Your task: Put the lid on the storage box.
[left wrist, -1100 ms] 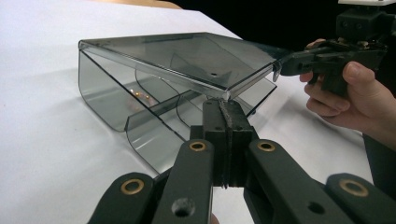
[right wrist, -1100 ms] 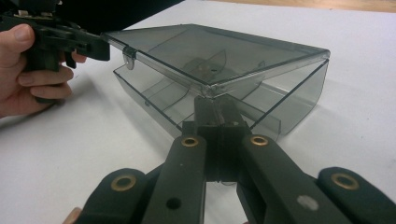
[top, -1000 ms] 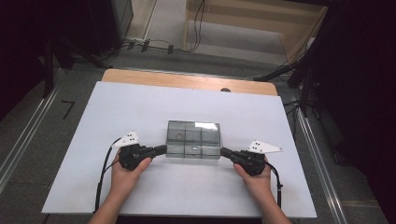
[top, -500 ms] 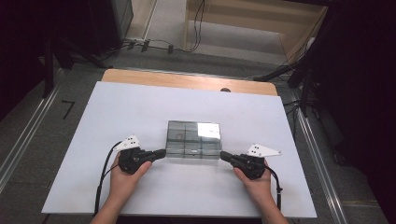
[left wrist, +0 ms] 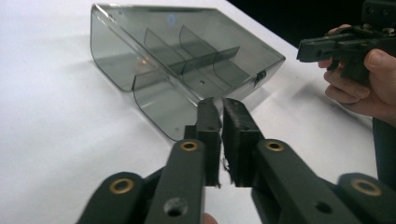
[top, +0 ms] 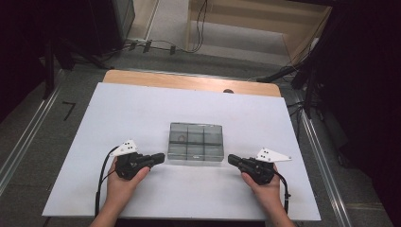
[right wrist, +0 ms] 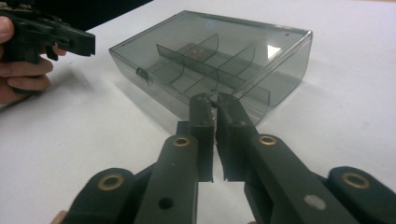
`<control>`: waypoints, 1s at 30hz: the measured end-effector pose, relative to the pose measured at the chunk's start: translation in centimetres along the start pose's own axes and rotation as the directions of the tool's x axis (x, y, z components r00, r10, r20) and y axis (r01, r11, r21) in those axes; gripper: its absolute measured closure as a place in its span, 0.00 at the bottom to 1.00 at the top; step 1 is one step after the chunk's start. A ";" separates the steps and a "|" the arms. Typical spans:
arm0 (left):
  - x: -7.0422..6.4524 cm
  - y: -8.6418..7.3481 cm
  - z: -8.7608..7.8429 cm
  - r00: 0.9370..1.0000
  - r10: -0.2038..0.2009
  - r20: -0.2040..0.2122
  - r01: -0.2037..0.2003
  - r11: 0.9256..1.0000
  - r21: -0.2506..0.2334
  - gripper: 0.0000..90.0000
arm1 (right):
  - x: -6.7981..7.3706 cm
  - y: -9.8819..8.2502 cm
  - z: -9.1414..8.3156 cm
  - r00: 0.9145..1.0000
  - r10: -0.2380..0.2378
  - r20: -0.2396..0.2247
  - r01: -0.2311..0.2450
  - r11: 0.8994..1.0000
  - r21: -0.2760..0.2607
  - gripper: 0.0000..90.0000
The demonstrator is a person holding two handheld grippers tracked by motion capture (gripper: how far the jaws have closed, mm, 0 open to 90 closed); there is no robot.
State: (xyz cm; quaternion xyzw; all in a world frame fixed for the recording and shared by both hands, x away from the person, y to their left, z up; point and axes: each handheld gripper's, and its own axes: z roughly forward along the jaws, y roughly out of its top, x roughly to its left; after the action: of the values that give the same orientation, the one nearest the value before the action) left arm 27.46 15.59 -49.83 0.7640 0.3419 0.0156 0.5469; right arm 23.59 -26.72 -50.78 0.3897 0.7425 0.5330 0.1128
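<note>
Brightness: your white table (top: 142,113) is evenly and brightly lit; the floor and surroundings fall dark.
Glare: you get pale reflections on the smoked plastic box (right wrist: 275,49) lid.
Shadows: soft, faint ones beside the box.
Focus: both gripper views are soft; the near jaws blur at the bottom edge.

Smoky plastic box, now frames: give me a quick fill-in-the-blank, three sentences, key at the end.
1. The smoky plastic box rests on a ___ table cover.
2. Dividers split the box into ___ compartments.
3. The left gripper and right gripper flank the box, and neither ___ it.

Missing words: white; six; touches
</note>
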 end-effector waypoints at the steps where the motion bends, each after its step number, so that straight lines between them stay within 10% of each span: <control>1: -0.1 0.1 -0.2 1.000 0.008 -0.002 -0.008 1.000 -0.011 0.89 | 0.0 0.0 -0.2 1.000 -0.006 0.004 0.006 1.000 -0.008 0.88; 13: -0.8 0.3 -2.7 0.996 0.081 -0.045 -0.085 0.990 -0.112 0.43 | 0.9 0.4 -1.8 0.998 -0.041 0.045 0.043 0.998 -0.050 0.28; 30: -0.7 -0.2 -5.6 0.991 0.083 -0.103 -0.098 0.983 -0.155 0.08 | -0.3 0.0 -4.2 0.996 0.012 0.086 -0.005 0.997 -0.082 0.10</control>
State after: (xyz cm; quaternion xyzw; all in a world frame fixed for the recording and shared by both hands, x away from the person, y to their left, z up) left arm 24.64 19.89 -47.50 0.7308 0.3303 0.1046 0.5881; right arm 21.28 -29.87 -49.18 0.4107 0.7129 0.5461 0.1582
